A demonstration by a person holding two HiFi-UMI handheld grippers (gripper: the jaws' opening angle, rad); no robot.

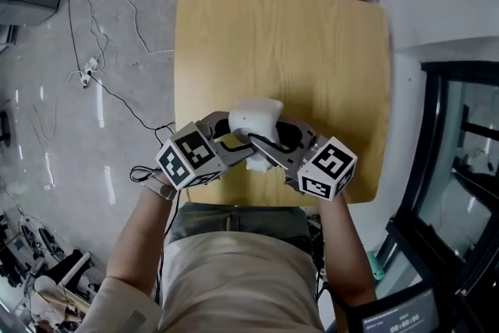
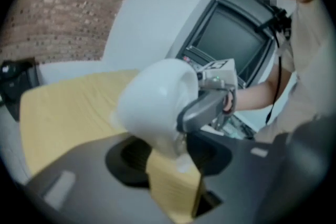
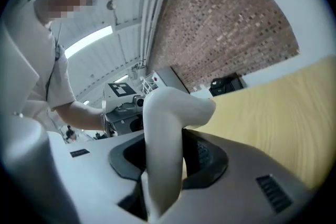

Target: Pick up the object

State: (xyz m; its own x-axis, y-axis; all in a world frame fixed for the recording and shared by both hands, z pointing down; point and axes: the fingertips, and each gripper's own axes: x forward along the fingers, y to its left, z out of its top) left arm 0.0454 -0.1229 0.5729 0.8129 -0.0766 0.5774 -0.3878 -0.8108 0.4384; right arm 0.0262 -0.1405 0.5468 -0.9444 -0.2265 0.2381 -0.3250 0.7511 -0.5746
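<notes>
Plainly the object (image 1: 253,119) is a smooth, glossy white shell, rounded and bulging at the top and narrowing to a flatter stem below. It looks rigid and light, probably hollow plastic, and its sheen suggests it would slide out of a loose pinch. The narrow stem is the better place to take hold, since flat pads can close squarely there, while the domed top would push them off. It sits over the near edge of the table (image 1: 312,51), just in front of the person, between the two grippers that meet on it from either side. No view shows whether its underside touches the wood. The left gripper (image 1: 231,138) has its jaws only a little apart, with the object's lower end (image 2: 168,144) between the dark pads. A wedge of tabletop shows through the gap beneath, and the pads seem to press on the object, though the contact on one side is hard to read. The right gripper (image 1: 269,144) has its jaws closed around the stem (image 3: 163,165), which fills the space between them, with the bulge rising above. One grey finger (image 2: 207,105) of it also lies against the dome in the left gripper view. With both holds low on the stem, the top-heavy shape could tip if either one slackens.
</notes>
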